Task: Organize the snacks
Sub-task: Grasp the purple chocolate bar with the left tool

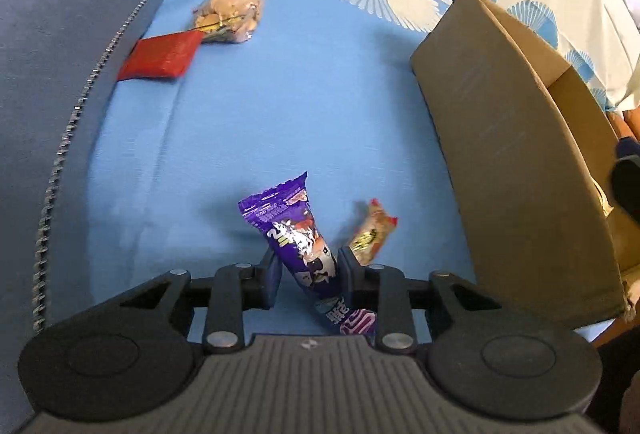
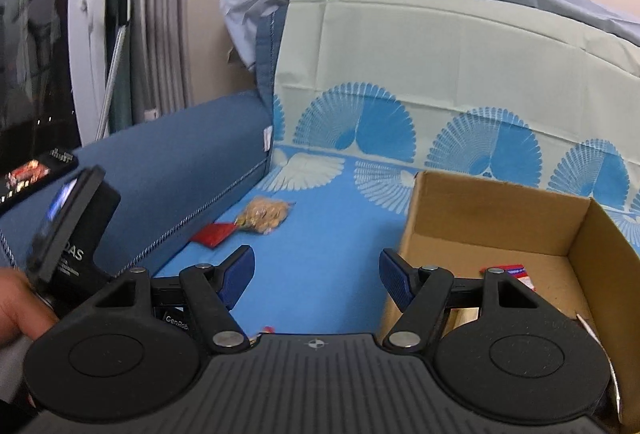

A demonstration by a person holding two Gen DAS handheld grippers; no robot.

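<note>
My left gripper is shut on a purple snack packet and holds it above the blue sofa cloth. A small orange-red snack lies just right of it. A red packet and a clear bag of tan snacks lie farther off at the left; both show in the right wrist view, the red packet and the tan bag. The cardboard box stands at the right. My right gripper is open and empty beside the box, which holds a red-blue packet.
The blue sofa armrest with a zipper seam borders the left. The patterned sofa back rises behind. The left gripper's body and a hand show at the left of the right wrist view.
</note>
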